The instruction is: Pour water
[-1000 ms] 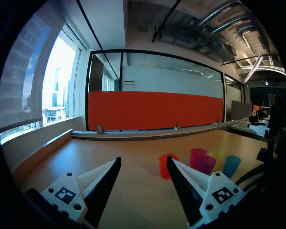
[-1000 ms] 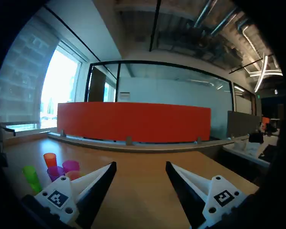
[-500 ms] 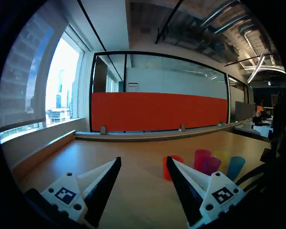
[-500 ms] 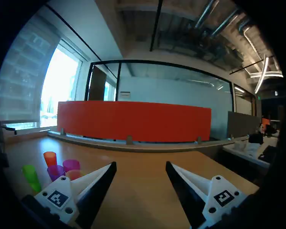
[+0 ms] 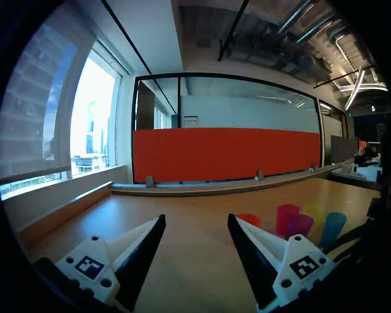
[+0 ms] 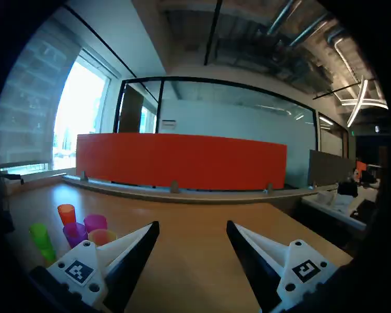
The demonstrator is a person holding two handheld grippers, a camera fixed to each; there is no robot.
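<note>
You're holding the left gripper (image 5: 195, 219) wide open, low over the table (image 5: 195, 271), and it's gripping nothing. The cups (image 5: 300, 225) are standing bunched on the table just past its right finger, with the red cup (image 5: 247, 219) peeking out beside the fingertip. You're keeping the right gripper (image 6: 191, 224) spread wide too, empty, and the green cup (image 6: 41, 241) is sitting far left, at the bunch's edge.
</note>
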